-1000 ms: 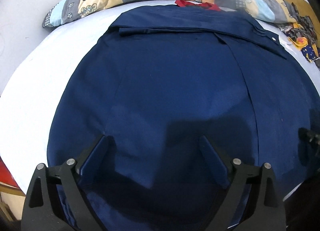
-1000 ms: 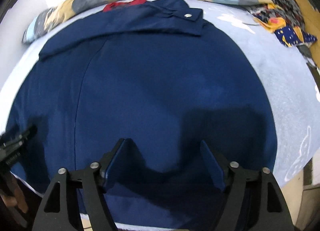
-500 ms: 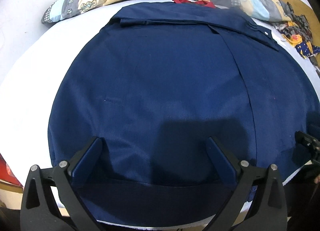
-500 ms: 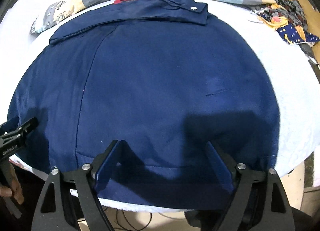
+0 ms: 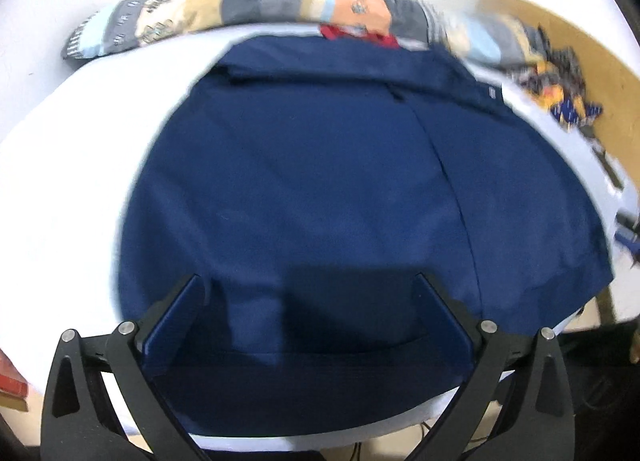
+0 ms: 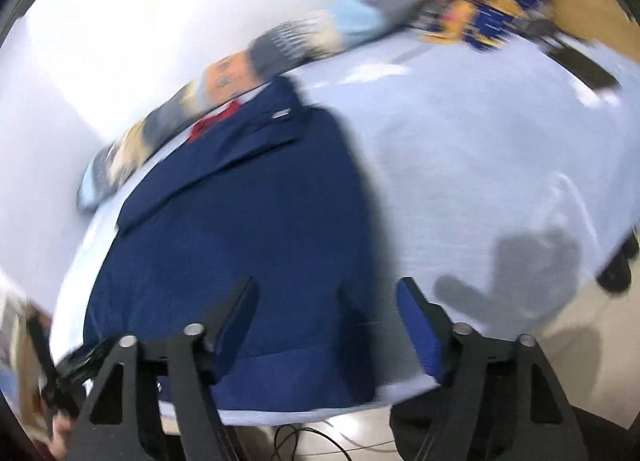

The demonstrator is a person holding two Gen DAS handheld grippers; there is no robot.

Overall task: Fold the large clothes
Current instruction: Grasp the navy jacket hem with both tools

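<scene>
Since the earlier frames my right gripper (image 6: 324,297) has swung toward the garment's right edge and rolled, so its view now tilts and smears; its jaws have just been closing, yet they stand apart with nothing pinched between them. My left gripper (image 5: 308,293) has drawn back a little toward the near hem, jaws spread at their widest — empty, hovering over the cloth.

The navy garment (image 5: 320,189) lies flat on the pale sheet (image 5: 72,149), collar end far from me, hem at the bed's near edge. Its weave is smooth and matte, with one long seam running from collar to hem. No writing can be read in either view; motion blur hides any print.

Left view only: the full width of the garment, a red scrap (image 5: 356,34) peeking behind the collar, and a red-edged object (image 5: 10,375) at the lower left. Right view only: the bare sheet to the garment's right with my gripper's shadow (image 6: 516,273) across it, a metal snap (image 6: 281,114) on the collar flap, and a hand (image 6: 60,435) at the lower left holding the other black tool.

Both views show the patchwork bolster (image 5: 248,9) — a soft roll of coloured squares — curving along the far side, and a heap of patterned scraps (image 6: 492,17) by the wooden board (image 5: 580,41).
</scene>
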